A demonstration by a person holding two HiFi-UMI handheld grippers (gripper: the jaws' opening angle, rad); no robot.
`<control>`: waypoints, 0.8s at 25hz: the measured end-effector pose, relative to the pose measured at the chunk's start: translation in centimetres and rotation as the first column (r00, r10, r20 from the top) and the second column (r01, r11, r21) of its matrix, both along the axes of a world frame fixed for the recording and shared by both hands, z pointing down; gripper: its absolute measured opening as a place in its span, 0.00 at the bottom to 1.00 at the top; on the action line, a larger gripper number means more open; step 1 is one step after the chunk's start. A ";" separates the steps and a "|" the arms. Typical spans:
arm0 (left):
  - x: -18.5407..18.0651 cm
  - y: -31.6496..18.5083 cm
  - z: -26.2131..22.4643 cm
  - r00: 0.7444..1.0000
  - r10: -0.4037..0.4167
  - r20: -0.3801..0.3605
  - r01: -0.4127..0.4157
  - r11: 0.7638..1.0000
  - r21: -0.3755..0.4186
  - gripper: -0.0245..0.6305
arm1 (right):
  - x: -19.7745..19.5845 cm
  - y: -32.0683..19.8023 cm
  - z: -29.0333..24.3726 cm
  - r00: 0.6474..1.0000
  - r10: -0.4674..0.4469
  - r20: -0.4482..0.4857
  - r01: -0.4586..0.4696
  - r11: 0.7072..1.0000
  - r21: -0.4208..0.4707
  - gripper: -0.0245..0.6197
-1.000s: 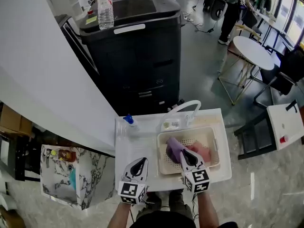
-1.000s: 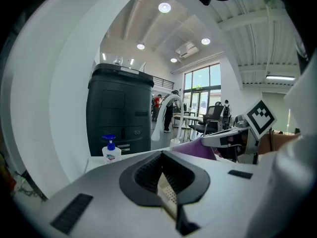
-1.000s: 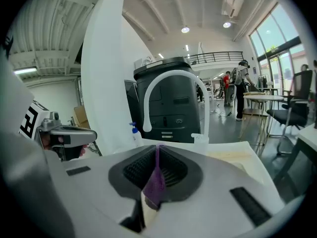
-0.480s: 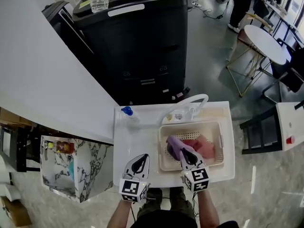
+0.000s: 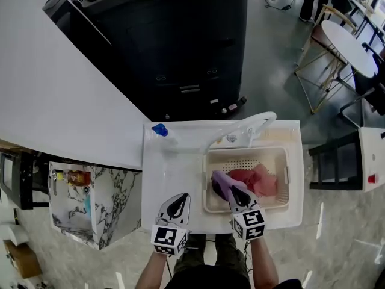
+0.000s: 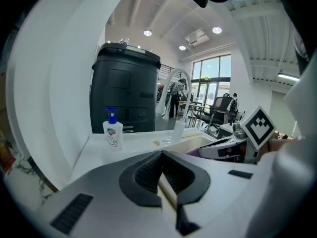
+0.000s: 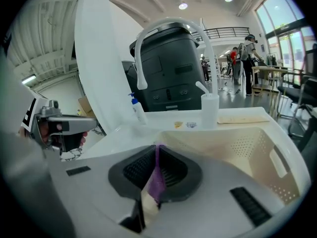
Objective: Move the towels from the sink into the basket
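a: where is the purple towel [image 5: 219,184]?

b: pinched in the right gripper [image 5: 231,191], whose jaws are clamped on a fold of it. the rest drapes into the left end of the basket [image 5: 246,153], beside the red and pink towels [image 5: 252,179] lying inside.

a: and the basket?

b: at the right side of the sink unit [image 5: 174,173], just in front of the faucet [image 5: 252,123]. the left gripper [image 5: 177,202] hovers over the unit's front left part, clenched on nothing.

a: which step is this?

b: the drop-off, i'd judge. next the right jaws need to part over the basket's middle, so the cloth falls inside and not across its rim. i see no towel outside the basket.
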State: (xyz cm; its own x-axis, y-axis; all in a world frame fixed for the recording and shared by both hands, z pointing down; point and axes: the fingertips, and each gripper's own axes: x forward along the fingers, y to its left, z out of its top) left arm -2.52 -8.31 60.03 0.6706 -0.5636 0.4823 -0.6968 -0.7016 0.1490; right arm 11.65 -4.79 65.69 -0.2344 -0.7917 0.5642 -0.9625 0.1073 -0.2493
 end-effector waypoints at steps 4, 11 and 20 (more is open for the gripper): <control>0.0 -0.1 0.9 1.000 -0.003 0.001 0.003 1.000 -0.016 0.04 | 0.0 0.0 1.6 1.000 -0.008 0.006 0.008 0.999 -0.039 0.11; 0.7 0.2 1.4 1.000 0.012 0.007 -0.012 0.999 -0.032 0.04 | 0.1 0.2 2.5 1.000 -0.019 0.013 0.020 0.997 -0.078 0.11; 1.1 0.4 1.6 1.000 0.020 0.004 -0.020 0.999 -0.037 0.04 | 0.0 0.6 2.7 1.000 -0.018 0.017 0.020 0.994 -0.112 0.11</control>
